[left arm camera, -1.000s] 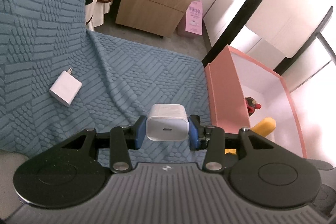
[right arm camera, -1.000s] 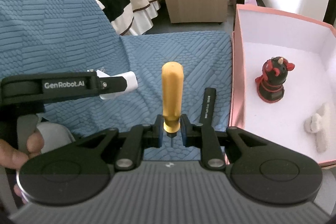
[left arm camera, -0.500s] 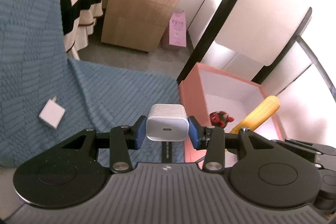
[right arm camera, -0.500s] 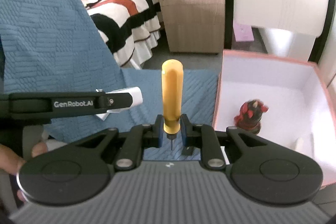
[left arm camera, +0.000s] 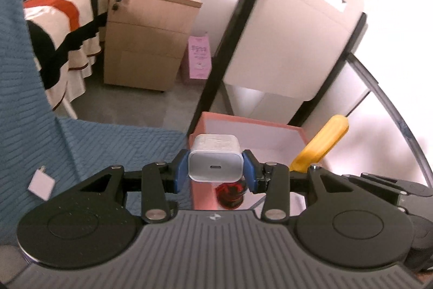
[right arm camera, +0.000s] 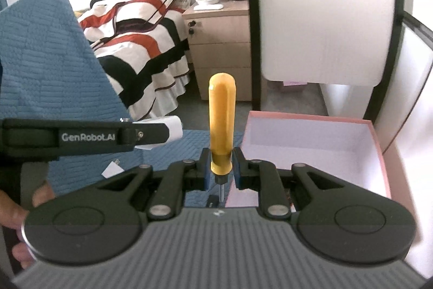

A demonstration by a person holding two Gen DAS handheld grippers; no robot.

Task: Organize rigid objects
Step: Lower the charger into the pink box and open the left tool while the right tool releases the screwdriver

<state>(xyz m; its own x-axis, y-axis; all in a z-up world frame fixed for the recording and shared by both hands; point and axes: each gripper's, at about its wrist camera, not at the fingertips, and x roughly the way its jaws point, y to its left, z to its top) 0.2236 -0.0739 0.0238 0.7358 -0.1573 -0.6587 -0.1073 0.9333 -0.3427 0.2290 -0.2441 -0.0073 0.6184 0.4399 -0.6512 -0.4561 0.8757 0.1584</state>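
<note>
My left gripper (left arm camera: pixel 215 167) is shut on a white USB charger cube (left arm camera: pixel 215 161), held above the near left rim of the pink box (left arm camera: pixel 205 126). A red figurine (left arm camera: pixel 230 191) shows in the box just below the charger. My right gripper (right arm camera: pixel 220 167) is shut on a yellow-handled screwdriver (right arm camera: pixel 222 121), handle pointing away, beside the left wall of the pink box (right arm camera: pixel 376 137). The screwdriver handle (left arm camera: pixel 322 145) also shows in the left wrist view, over the box's right side. The left gripper with the charger (right arm camera: pixel 170 127) shows in the right wrist view at left.
A flat white charger (left arm camera: pixel 42 183) lies on the blue textured cover (left arm camera: pixel 113 145); it also shows in the right wrist view (right arm camera: pixel 112 169). A wooden drawer cabinet (left arm camera: pixel 148 39), a striped bed (left arm camera: pixel 59 26) and a white chair back (left arm camera: pixel 292 39) stand behind. A black object (right arm camera: pixel 212 201) lies under the right gripper.
Both grippers have risen and tilted up, moving toward the pink box with their objects still held. The left gripper has come over the box's left rim.
</note>
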